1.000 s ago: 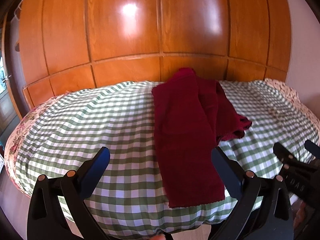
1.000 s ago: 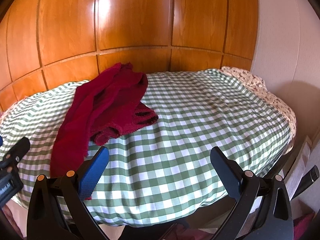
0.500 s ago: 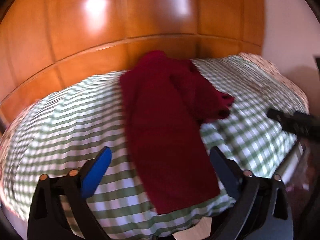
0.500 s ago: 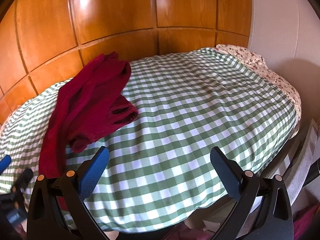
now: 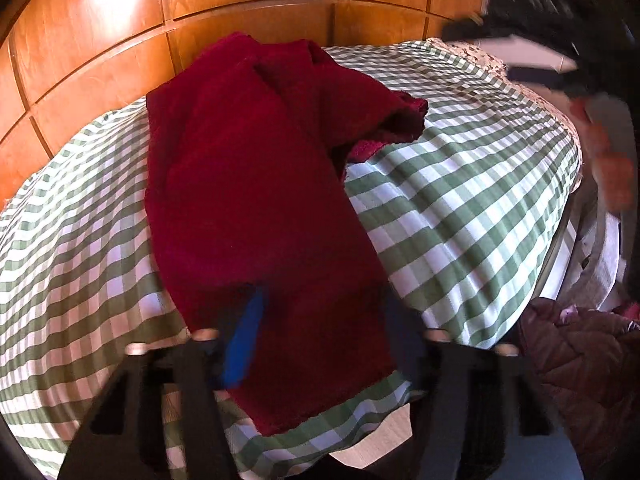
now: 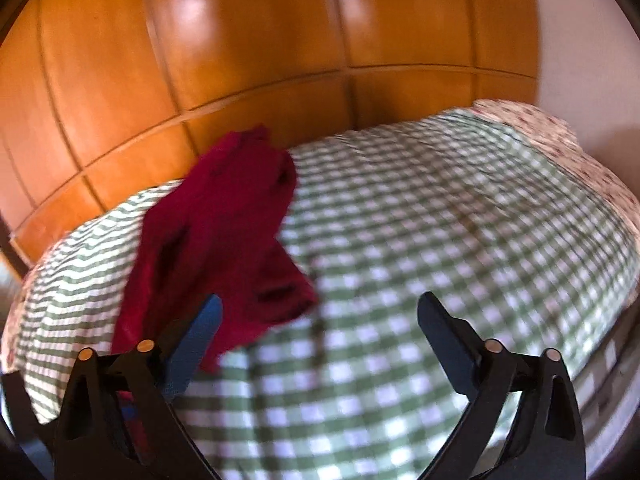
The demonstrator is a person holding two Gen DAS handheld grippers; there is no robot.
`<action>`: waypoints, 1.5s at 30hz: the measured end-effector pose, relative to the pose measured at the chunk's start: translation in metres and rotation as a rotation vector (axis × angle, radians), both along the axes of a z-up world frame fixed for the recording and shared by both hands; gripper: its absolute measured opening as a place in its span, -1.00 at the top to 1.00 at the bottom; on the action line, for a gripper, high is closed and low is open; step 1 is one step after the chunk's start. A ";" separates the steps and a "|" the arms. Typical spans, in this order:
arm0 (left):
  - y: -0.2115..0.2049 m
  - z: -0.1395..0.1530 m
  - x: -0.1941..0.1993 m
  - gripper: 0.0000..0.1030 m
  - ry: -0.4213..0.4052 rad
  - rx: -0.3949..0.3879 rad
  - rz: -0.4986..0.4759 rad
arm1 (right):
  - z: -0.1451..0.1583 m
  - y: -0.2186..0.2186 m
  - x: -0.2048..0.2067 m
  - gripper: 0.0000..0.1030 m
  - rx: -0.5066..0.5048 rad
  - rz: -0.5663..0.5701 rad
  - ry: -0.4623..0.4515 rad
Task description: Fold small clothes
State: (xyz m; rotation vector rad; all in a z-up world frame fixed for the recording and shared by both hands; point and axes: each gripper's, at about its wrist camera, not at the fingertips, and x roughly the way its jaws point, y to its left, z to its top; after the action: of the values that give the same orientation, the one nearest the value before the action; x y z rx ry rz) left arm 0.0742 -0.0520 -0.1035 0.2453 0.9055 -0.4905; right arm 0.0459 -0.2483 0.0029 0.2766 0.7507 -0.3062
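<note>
Left claw (image 5: 320, 320): the jaws have just been closing and are seen about half shut. The near end of the red garment (image 5: 256, 184) lies between them. Whether the pads already press on the cloth cannot be told through the blur.

Red garment: it is laid lengthwise on the green checked bedcover (image 5: 460, 208), from the near edge toward the wooden panelling (image 5: 100, 64). A loose part is bunched on its right side near the far end. The near hem is draped just over the bed's edge.

Right claw (image 6: 320, 320): the jaws have just been narrowing a little and are seen wide apart. Nothing is held. It is hung over the bedcover with the garment's bunched part (image 6: 280, 292) just ahead of its blue-faced finger.

Step in hand: the near hem is judged to be the grip point for a first fold.

Done well: only the garment's layers should be pinched, with the bedcover left out. The bunched part should be smoothed flat before the hem is carried over. The corners should be matched so that the fold is kept square.

Risk: a bite taken too deep may drag the bedcover up with the garment.
</note>
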 end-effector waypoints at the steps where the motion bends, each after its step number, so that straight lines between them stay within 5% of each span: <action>1: 0.005 0.003 0.003 0.54 0.006 -0.014 -0.002 | 0.000 0.005 0.009 -0.57 0.012 0.032 -0.002; 2: 0.010 0.006 0.005 0.93 0.018 -0.047 0.000 | -0.001 0.009 0.018 -0.51 0.034 0.061 0.002; 5: 0.036 0.023 0.014 0.94 0.044 -0.170 0.032 | -0.008 0.021 0.047 -0.08 0.112 0.149 0.021; 9: 0.094 0.063 0.030 0.95 -0.006 -0.345 0.147 | -0.032 0.040 0.091 -0.02 0.179 0.240 0.096; 12: 0.151 0.094 0.052 0.95 -0.063 -0.437 0.281 | -0.051 0.052 0.115 0.31 0.203 0.289 0.155; 14: 0.196 0.111 0.071 0.96 -0.116 -0.452 0.408 | -0.059 0.058 0.125 0.72 0.198 0.319 0.183; 18: 0.265 0.132 0.108 1.00 -0.204 -0.397 0.639 | -0.031 0.053 0.119 0.88 0.152 0.346 0.121; 24: 0.320 0.140 0.170 1.00 -0.230 -0.276 0.845 | 0.022 -0.029 0.107 0.88 -0.042 0.178 0.056; 31: 0.327 0.130 0.231 0.99 -0.172 -0.161 0.942 | 0.033 -0.154 0.136 0.88 -0.300 -0.138 0.159; 33: 0.325 0.126 0.236 0.62 -0.163 -0.159 0.963 | 0.024 -0.182 0.150 0.88 -0.345 -0.203 0.209; 34: 0.321 0.126 0.235 0.05 -0.167 -0.161 0.976 | 0.019 -0.193 0.157 0.88 -0.358 -0.231 0.226; 35: 0.318 0.126 0.231 -0.17 -0.182 -0.172 0.986 | 0.014 -0.201 0.163 0.87 -0.362 -0.248 0.238; 36: 0.311 0.126 0.225 -0.16 -0.191 -0.198 0.975 | 0.010 -0.206 0.166 0.67 -0.362 -0.258 0.252; 37: 0.301 0.124 0.220 -0.13 -0.179 -0.228 0.935 | 0.008 -0.210 0.168 0.18 -0.360 -0.270 0.256; 39: 0.274 0.116 0.206 0.02 -0.144 -0.289 0.821 | 0.008 -0.209 0.161 -0.28 -0.334 -0.289 0.204; 45: 0.171 0.055 0.177 0.29 0.113 -0.440 0.476 | -0.012 -0.147 0.125 -0.24 0.046 -0.015 0.169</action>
State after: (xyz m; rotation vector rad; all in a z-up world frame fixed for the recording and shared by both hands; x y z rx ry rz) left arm 0.2515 0.1187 -0.0487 -0.3960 0.9060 -0.2497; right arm 0.1706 -0.3955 -0.0093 0.3020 0.9232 -0.3295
